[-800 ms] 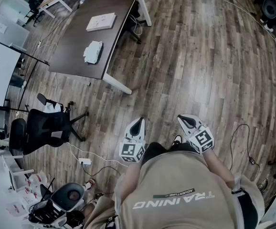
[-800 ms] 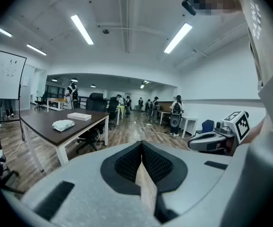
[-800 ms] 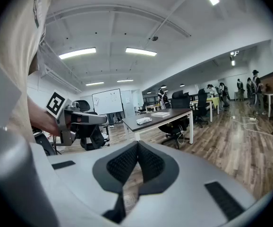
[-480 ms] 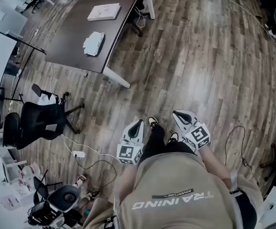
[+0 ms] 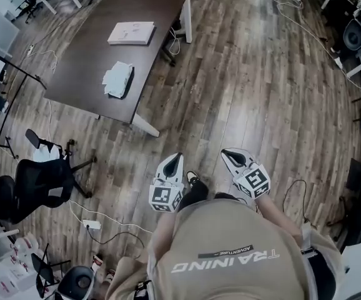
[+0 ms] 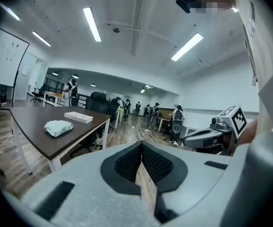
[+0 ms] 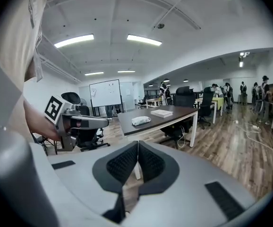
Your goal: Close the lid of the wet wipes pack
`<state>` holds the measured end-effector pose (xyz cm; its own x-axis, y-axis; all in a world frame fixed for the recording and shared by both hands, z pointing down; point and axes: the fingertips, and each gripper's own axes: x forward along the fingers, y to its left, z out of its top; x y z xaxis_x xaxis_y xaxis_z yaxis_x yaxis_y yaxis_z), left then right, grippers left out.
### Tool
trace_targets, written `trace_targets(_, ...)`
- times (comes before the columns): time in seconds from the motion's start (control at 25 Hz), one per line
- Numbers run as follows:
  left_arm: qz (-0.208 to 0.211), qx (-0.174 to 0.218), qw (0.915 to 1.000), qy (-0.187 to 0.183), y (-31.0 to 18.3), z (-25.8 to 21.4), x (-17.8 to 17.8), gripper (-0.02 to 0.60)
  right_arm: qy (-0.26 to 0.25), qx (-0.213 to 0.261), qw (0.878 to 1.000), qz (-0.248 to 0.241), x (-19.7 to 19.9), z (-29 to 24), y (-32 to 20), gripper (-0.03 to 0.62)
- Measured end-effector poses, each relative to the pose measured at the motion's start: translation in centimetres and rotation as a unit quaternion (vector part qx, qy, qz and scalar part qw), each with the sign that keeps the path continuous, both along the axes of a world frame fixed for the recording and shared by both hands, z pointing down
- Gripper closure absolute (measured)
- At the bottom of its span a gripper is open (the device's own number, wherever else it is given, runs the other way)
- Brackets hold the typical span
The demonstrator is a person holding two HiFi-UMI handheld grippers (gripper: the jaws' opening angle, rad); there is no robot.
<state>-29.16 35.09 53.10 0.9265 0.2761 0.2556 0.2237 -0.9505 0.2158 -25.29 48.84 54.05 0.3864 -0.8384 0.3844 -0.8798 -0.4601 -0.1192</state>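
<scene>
The wet wipes pack [image 5: 118, 79] is a pale soft packet lying on the dark table [image 5: 87, 74], well ahead of me and to the left. It also shows small in the left gripper view, wipes pack [image 6: 57, 127], and in the right gripper view, wipes pack [image 7: 140, 120]. My left gripper [image 5: 172, 162] and right gripper [image 5: 232, 157] are held close to my body above the wooden floor, far from the table. Both have their jaws shut with nothing between them. Whether the pack's lid is up is too small to tell.
A flat white box [image 5: 131, 33] lies farther back on the same table. A black office chair [image 5: 34, 183] stands left of me, with a power strip [image 5: 92, 224] and cables on the floor. Several people and desks fill the far room [image 6: 141, 109].
I have walked forward: the table and chair have slid down and closer in the head view. Both grippers stay shut at my front.
</scene>
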Motion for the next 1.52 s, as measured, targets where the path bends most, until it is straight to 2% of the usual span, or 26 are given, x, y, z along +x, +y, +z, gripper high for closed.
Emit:
trace_targets(0.16,0.015,0.002,0.9999,-0.004,-3.6,0.7,3.2,0.571,0.022,0.01,1.0,0.017,4.4,-1.8,-4.2,0.579)
trace_targets(0.28,0.002,-0.056,0.9981,-0.024,-6.4,1.5,4.8,0.571,0.017,0.015,1.0,0.018,5.7,-2.3,-6.6,0.58)
trace_targets(0.36,-0.001,-0.071,0.997,-0.03,-7.7,1.4,5.6,0.571,0.012,0.006,1.0,0.002,5.6,-2.1,-7.8,0.579)
trace_targets(0.48,0.007,-0.065,0.9976,-0.024,-8.3,0.8,6.8,0.571,0.002,-0.004,1.0,-0.019,5.8,-1.8,-8.9,0.579)
trace_targets(0.6,0.005,-0.069,0.9975,-0.018,-10.0,1.4,9.0,0.571,0.002,-0.001,1.0,-0.029,7.8,-1.9,-11.6,0.579)
trace_targets(0.84,-0.016,-0.067,0.9971,-0.031,-10.7,2.4,9.7,0.571,-0.021,-0.02,0.997,-0.076,8.3,-0.2,-13.7,0.579)
trace_targets(1.12,-0.06,-0.066,0.9953,-0.038,-13.2,1.5,13.2,0.571,-0.042,0.014,0.992,-0.118,14.4,-0.2,-18.3,0.579)
trace_targets(1.32,-0.08,-0.036,0.9955,-0.036,-13.8,0.1,18.6,0.571,-0.041,0.035,0.986,-0.158,20.0,-0.8,-20.2,0.579)
trace_targets(1.52,-0.126,-0.04,0.9904,-0.042,-14.7,-0.4,23.6,0.571,-0.064,0.034,0.98,-0.184,26.0,0.7,-20.9,0.579)
